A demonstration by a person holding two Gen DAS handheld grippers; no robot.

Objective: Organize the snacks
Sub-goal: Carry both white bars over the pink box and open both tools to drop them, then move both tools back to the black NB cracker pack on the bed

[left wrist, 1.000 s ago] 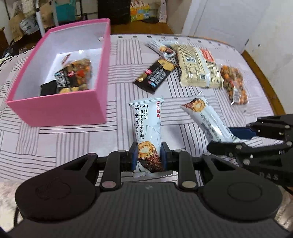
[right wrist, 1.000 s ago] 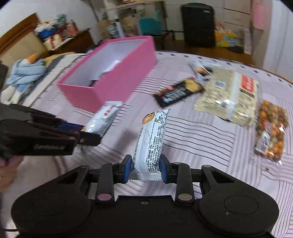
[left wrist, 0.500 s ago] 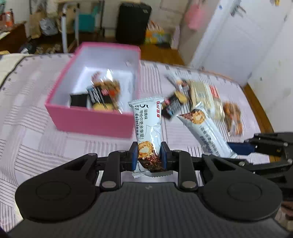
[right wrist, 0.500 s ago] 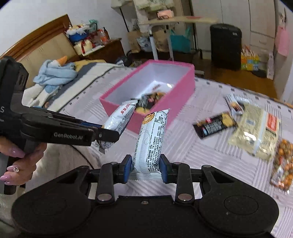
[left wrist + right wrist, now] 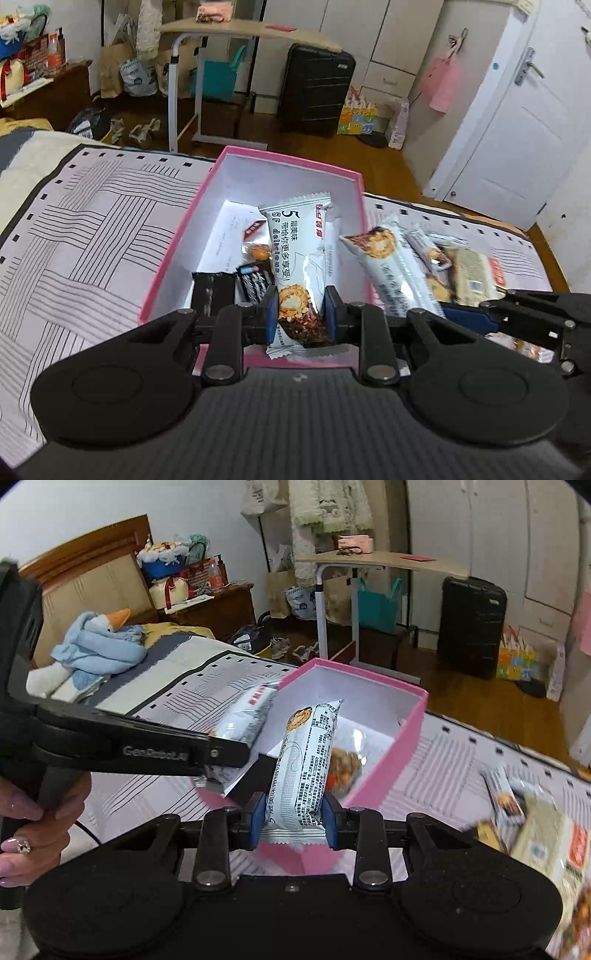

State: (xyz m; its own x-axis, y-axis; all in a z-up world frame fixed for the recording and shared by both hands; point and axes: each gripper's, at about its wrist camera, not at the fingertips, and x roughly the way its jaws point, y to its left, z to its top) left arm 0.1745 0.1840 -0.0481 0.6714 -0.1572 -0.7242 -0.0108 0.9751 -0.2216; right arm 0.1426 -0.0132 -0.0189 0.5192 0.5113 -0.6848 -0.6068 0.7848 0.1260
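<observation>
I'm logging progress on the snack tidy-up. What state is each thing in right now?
Left gripper: shut on a white snack bar wrapper, held upright.
Right gripper: shut on a second white wrapped snack bar.
Pink cardboard box: open, no lid, partly filled.
White door: closed.

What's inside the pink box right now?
Inside the pink box: a white paper sheet, a black wrapper, a dark striped packet and a clear bag of mixed nuts. The held snack bar covers the rest.
</observation>
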